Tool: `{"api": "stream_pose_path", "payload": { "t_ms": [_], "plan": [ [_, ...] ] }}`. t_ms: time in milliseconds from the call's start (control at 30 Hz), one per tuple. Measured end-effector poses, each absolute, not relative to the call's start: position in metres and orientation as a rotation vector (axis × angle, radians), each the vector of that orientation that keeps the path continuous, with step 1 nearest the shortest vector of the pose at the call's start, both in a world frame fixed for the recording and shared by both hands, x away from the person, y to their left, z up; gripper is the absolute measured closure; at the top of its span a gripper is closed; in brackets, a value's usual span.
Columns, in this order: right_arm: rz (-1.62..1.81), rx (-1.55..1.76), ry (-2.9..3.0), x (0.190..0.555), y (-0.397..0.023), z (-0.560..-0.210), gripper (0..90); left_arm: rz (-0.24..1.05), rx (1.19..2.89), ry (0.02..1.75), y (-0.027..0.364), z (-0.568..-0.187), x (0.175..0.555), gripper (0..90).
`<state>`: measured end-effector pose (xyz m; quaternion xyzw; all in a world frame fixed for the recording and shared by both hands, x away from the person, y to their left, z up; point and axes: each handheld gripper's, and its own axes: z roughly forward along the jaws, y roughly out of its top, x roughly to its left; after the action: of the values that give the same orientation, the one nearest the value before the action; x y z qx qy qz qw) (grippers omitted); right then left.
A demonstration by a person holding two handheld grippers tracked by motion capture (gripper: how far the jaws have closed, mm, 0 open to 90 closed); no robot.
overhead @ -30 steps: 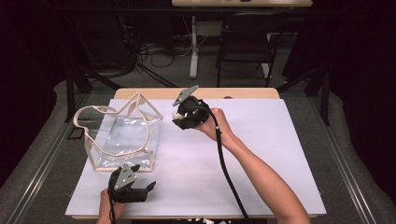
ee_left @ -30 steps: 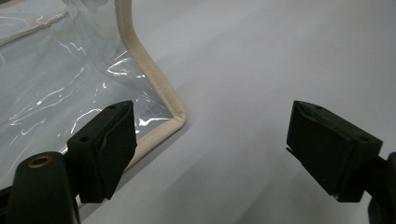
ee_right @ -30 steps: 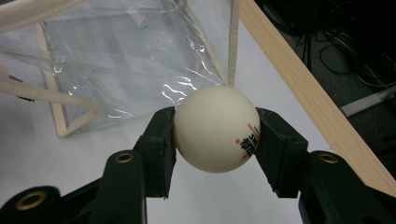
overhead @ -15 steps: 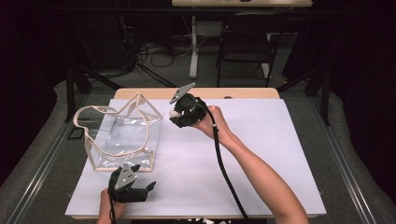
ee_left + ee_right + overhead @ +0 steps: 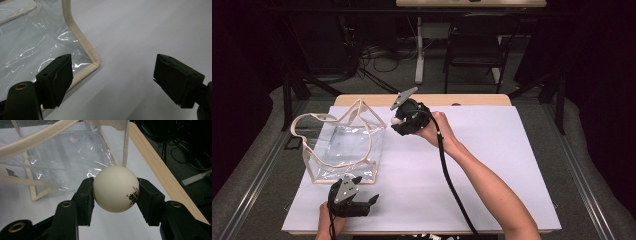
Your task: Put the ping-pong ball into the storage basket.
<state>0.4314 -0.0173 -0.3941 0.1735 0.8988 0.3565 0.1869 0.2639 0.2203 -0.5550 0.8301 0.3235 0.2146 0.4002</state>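
A clear plastic bag [image 5: 343, 145] with beige trim and straps stands at the left of the white table [image 5: 492, 165]. My right gripper [image 5: 398, 121] hovers just right of the bag's top corner, shut on a white ping-pong ball [image 5: 396, 121]. In the right gripper view the ball [image 5: 115, 188] with red print sits pinched between the pads [image 5: 86, 195], and the bag [image 5: 70, 155] lies beyond it. My left gripper [image 5: 366, 190] rests open near the table's front left edge. Its wide-apart jaws frame the bag's near corner [image 5: 93, 62] with nothing between them.
A wooden table edge [image 5: 155, 162] runs along the far side of the white surface. Chairs, table legs and cables [image 5: 472, 50] fill the dark floor beyond. The right gripper's cable [image 5: 452, 185] trails along the forearm across the table.
My right gripper has shifted slightly to the left with the ball, nearer the bag's top corner. The left gripper has stayed in place.
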Motion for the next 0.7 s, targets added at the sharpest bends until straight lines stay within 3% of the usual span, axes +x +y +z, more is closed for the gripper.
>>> {"api": "stream_pose_path", "payload": {
  "t_ms": [700],
  "plan": [
    [1.012, 0.471, 2.52, 0.4302, -0.011, -0.3856, 50.9, 0.541, 2.101, 0.82, 0.2204, -0.5555, 0.264, 16.4]
  ]
}}
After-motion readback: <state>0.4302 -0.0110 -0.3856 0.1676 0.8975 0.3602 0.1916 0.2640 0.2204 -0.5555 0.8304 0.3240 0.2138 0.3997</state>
